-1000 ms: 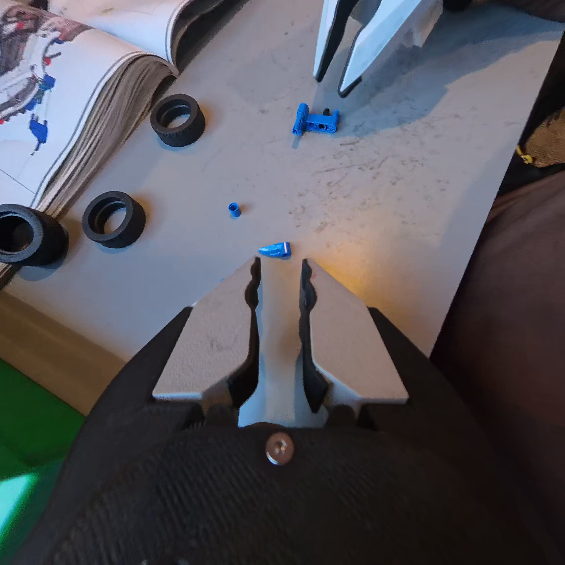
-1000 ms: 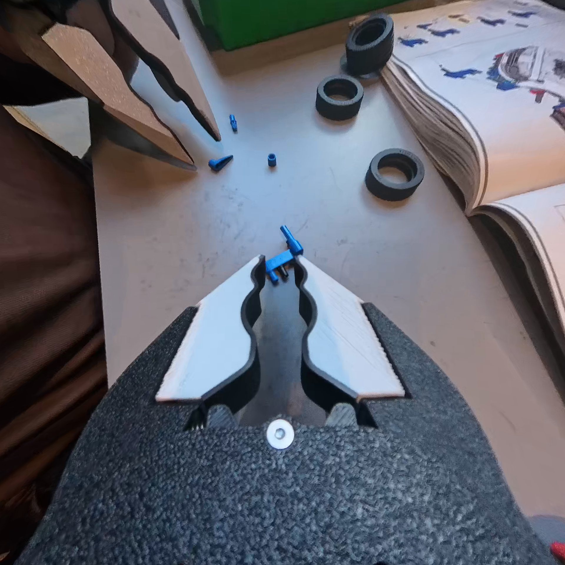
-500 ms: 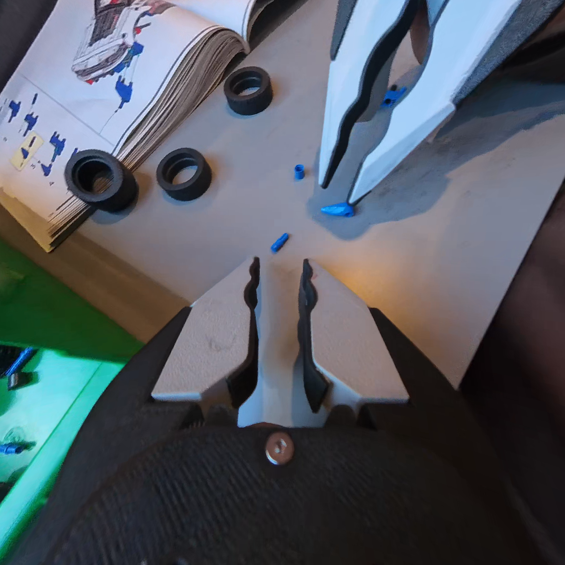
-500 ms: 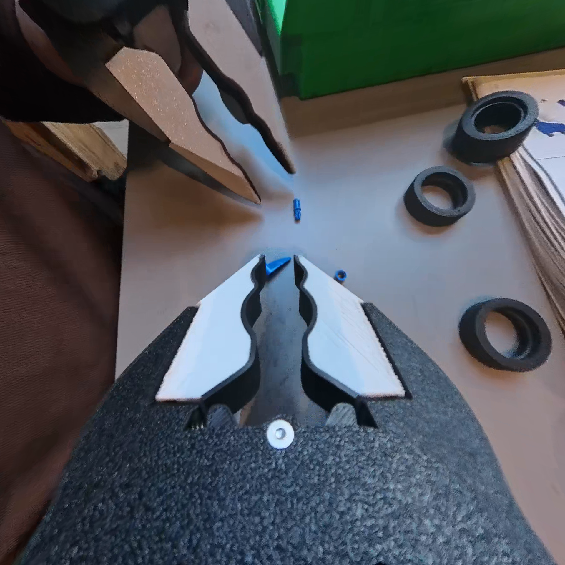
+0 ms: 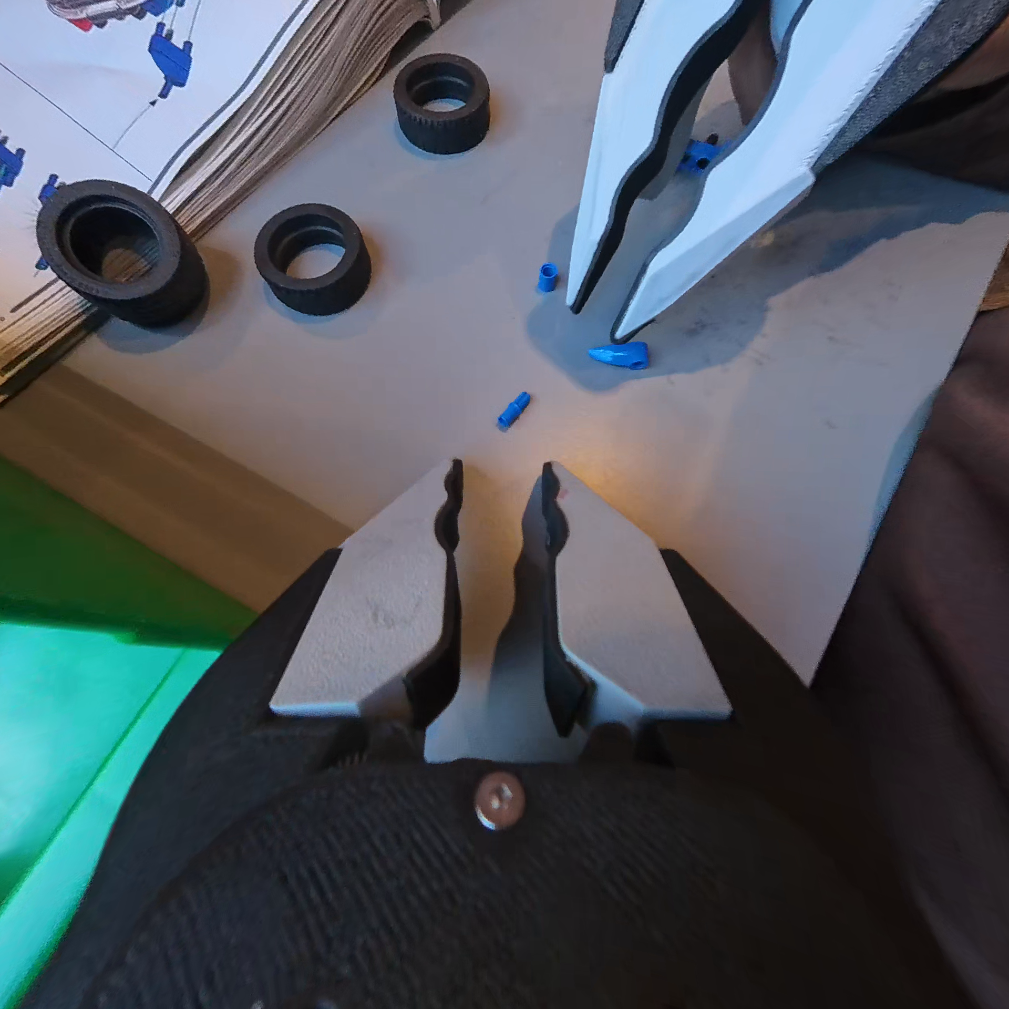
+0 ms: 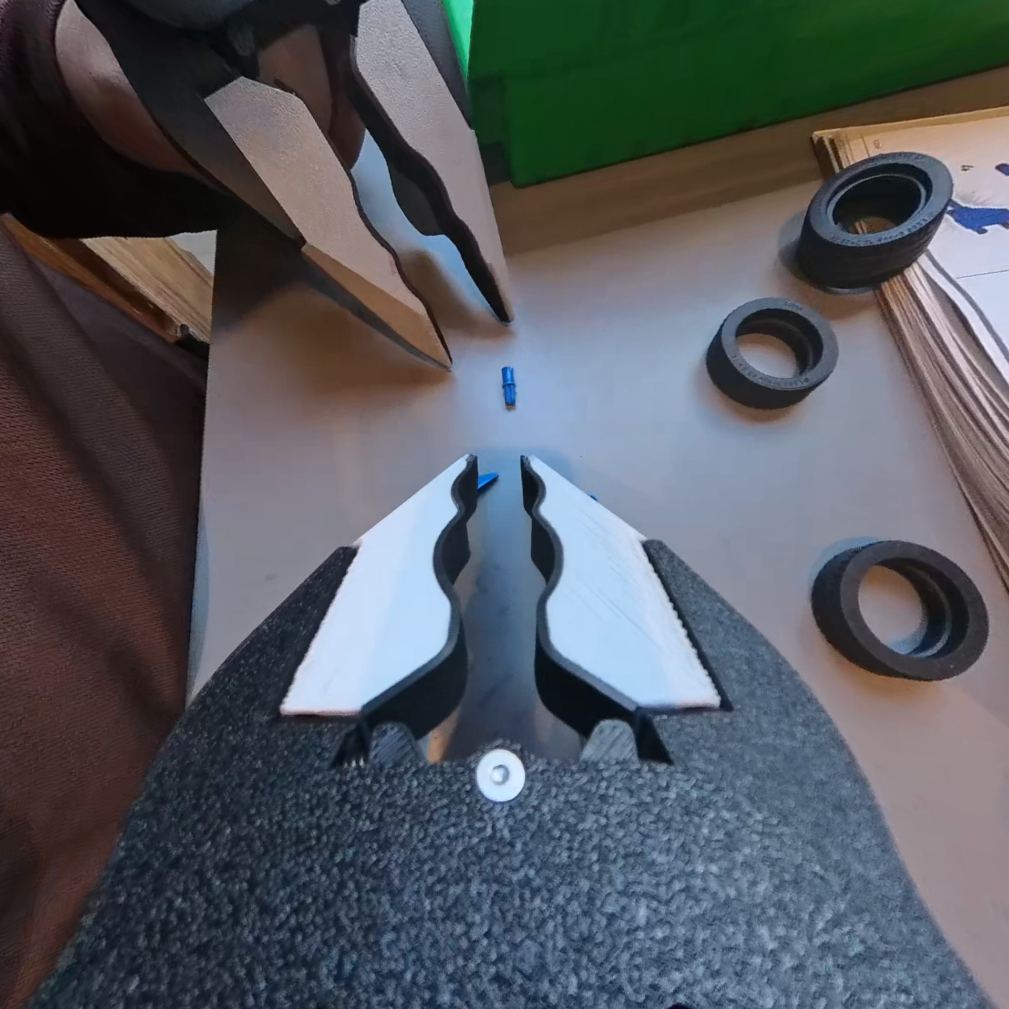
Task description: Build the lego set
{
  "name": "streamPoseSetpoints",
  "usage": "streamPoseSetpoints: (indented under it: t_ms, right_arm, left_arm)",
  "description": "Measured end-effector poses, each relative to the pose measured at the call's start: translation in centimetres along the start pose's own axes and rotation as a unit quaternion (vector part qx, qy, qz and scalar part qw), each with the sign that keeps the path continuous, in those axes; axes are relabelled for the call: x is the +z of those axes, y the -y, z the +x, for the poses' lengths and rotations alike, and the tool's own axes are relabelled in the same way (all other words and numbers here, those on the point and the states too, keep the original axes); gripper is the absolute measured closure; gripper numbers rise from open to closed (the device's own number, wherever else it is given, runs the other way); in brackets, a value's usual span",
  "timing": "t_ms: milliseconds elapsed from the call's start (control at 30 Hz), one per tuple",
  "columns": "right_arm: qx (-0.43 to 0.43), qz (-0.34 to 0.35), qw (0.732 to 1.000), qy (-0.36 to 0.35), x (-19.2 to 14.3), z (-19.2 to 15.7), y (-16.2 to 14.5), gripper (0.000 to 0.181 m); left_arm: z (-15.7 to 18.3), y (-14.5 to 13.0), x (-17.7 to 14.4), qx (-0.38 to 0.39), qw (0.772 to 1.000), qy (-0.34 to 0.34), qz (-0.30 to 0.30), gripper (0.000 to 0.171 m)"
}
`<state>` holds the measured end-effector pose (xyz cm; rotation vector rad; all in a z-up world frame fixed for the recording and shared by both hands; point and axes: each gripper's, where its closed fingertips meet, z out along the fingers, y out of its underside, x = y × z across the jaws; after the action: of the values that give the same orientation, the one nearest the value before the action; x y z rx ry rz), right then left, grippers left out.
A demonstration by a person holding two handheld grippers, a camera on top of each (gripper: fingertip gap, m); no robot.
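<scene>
I am holding my right gripper (image 6: 496, 464) with fingers parted and empty, straddling the small blue tapered plastic piece (image 5: 619, 355) lying on the grey worktop (image 5: 382, 371). My left gripper (image 5: 499, 470) is hovering unclenched, empty, near the short blue plastic pin (image 5: 513, 408). Both look light, stiff and slippery; I would pinch the tapered piece across its thick end. Three black rubber tyres (image 5: 312, 266) are lying well apart.

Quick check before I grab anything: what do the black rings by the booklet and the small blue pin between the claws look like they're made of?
Black rings: matte, slightly grainy black with ribbed tread on the outside, so probably rubber tyres. Blue pin: smooth, faintly glossy, sharply moulded collar, so likely hard plastic. Neither can be confirmed by sight alone.
</scene>
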<state>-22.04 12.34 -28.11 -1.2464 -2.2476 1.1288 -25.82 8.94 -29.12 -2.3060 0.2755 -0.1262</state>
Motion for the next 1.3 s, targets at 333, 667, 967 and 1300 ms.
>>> streamPoseSetpoints:
  t_ms: [333, 667, 967, 1300]
  right_arm:
    - [-0.008, 0.006, 1.000, 0.015, -0.5, -0.4, -0.3, 0.168]
    - [-0.012, -0.003, 1.000, 0.024, -0.5, -0.7, -0.7, 0.168]
    - [-0.002, 0.010, 1.000, 0.021, -0.3, 0.0, 0.1, 0.168]
    - [0.100, 0.105, 0.989, 0.028, -1.9, 0.5, 3.0, 0.173]
  left_arm:
    - [0.1, 1.0, 1.4, 0.042, 0.999, -0.005, -0.006, 0.148]
    - [0.6, 1.4, 2.0, 0.036, 0.998, -0.041, -0.010, 0.170]
    - [0.0, 1.8, 1.8, 0.023, 0.999, -0.030, 0.006, 0.171]
    - [1.7, 6.5, -0.6, 0.044, 0.984, -0.034, 0.171, 0.170]
